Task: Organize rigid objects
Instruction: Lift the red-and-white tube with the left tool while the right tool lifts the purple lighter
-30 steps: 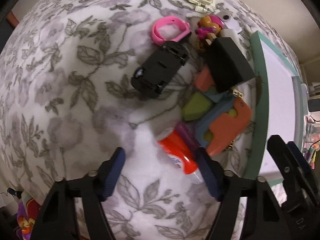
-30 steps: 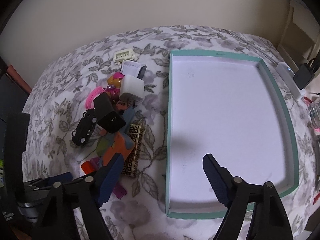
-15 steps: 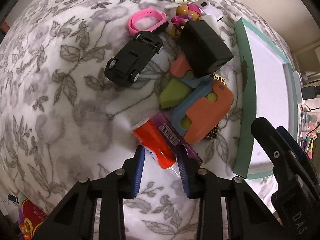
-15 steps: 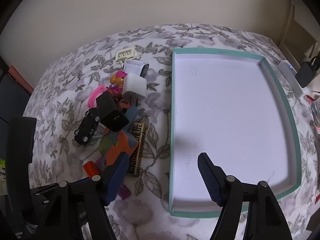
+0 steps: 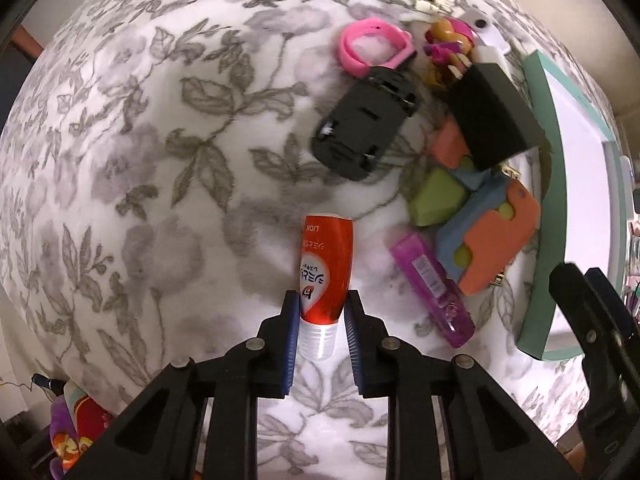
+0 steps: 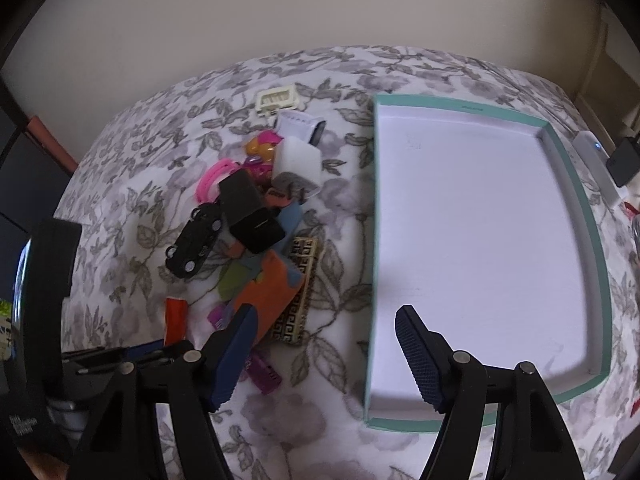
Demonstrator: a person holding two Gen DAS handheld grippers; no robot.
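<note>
1. Left tool (image 5: 322, 314): points down, jaws closing on red tube (image 5: 325, 264); blue pads touch it near the clear cap end. Tube lies on the floral cloth (image 5: 160, 160), apart from the pile.
2. Purple case (image 5: 432, 284) just right of tube, flat on the cloth.
3. Pile beyond: orange-blue toy (image 5: 496, 244), green block (image 5: 434, 200), black car (image 5: 364, 132), black box (image 5: 494, 112), pink band (image 5: 374, 46), figurine (image 5: 450, 46) — partly hidden, possibly a toy dog.
4. Right tool (image 6: 324, 354): jaws apart, nothing between them, above the near-left corner of the teal tray (image 6: 576, 184); tray holds nothing.
</note>
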